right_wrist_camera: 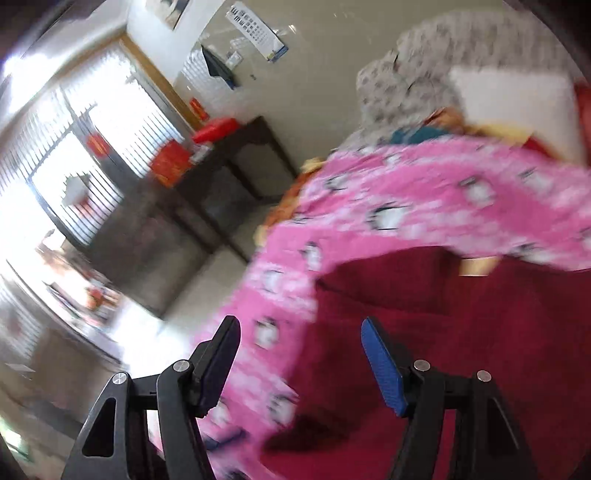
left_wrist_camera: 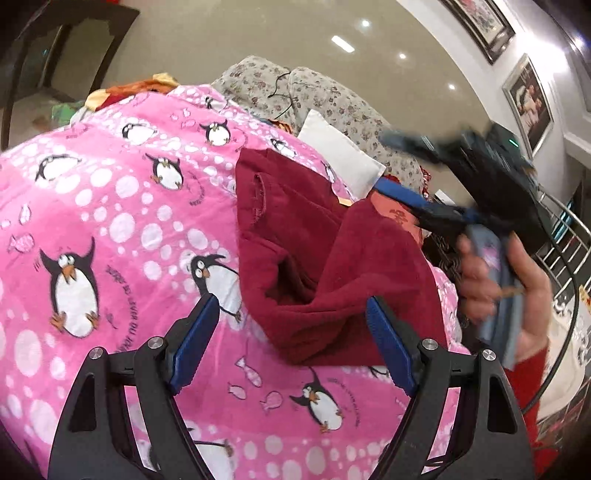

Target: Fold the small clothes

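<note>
The pink penguin blanket [left_wrist_camera: 110, 221] took up most of both views, and it had curved writing printed next to the penguins, but it was way too warped for me to read. Behind it sat a grey floral sofa [left_wrist_camera: 266, 85] with a white cushion [left_wrist_camera: 340, 155], pale glossy floor beyond that, framed pictures [left_wrist_camera: 532, 99] on the wall, and a dark table [right_wrist_camera: 221, 177] by a bright window. There was a wall calendar [right_wrist_camera: 258, 29] too, print illegible. The dark red garment [left_wrist_camera: 314, 258] lay crumpled on the blanket, half folded over itself, right edge cut off in my right view.

My left claw [left_wrist_camera: 291, 343] was spread wide, nothing in it, hanging just short of the garment's near edge. My right claw [right_wrist_camera: 299, 365] was released too, empty over the garment's left edge. That whole right view was smeared. My right hand [left_wrist_camera: 498, 280] showed blurry in the left view.
</note>
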### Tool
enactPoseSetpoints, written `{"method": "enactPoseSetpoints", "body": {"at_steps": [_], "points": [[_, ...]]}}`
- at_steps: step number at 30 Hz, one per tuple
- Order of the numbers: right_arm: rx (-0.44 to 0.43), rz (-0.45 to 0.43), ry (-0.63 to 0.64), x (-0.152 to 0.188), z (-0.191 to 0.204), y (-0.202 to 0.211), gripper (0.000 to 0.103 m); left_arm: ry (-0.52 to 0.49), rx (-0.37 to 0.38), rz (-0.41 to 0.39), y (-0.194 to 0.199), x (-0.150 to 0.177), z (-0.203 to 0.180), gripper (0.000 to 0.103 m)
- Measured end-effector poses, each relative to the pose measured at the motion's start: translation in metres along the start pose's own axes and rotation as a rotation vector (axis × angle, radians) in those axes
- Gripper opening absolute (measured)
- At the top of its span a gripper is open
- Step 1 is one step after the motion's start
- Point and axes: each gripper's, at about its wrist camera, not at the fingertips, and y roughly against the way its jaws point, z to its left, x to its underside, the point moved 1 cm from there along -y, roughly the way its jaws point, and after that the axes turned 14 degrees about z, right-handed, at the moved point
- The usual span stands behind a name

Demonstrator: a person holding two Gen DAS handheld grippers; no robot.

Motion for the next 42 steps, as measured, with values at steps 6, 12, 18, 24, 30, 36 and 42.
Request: {"method": "enactPoseSetpoints", "body": {"at_steps": [6, 12, 18, 24, 30, 36, 42], "points": [[0.214, 0.012, -0.135, 0.037, -0.049, 0.017, 0.071, -0.022, 0.0, 0.011, -0.005, -0.002, 0.002, 0.084], [0.128, 0.062, -0.346, 0.063, -0.1, -0.014, 0.071, -0.03, -0.011, 0.039, -0.009, -0.005, -0.002, 0.084], [-0.155, -0.002, -0.259, 0.034, -0.073, -0.028, 0.034, -0.001, 0.0, 0.033, -0.009, -0.011, 0.005, 0.084], [-0.165, 0.132, -0.087, -0.039, -0.001, -0.094, 0.039, 0.023, 0.021, 0.037, -0.016, -0.01, 0.003, 0.084], [0.176, 0.326, 0.06, -0.054, 0.034, -0.148, 0.061, 0.048, 0.012, 0.032, -0.019, -0.01, 0.011, 0.084], [0.466, 0.469, 0.222, -0.052, 0.054, -0.205, 0.079, 0.115, 0.017, 0.022, -0.019, -0.008, 0.029, 0.084], [0.513, 0.366, 0.287, -0.037, 0.036, -0.194, 0.044, 0.149, -0.008, -0.02, -0.002, -0.005, 0.037, 0.084]]}}
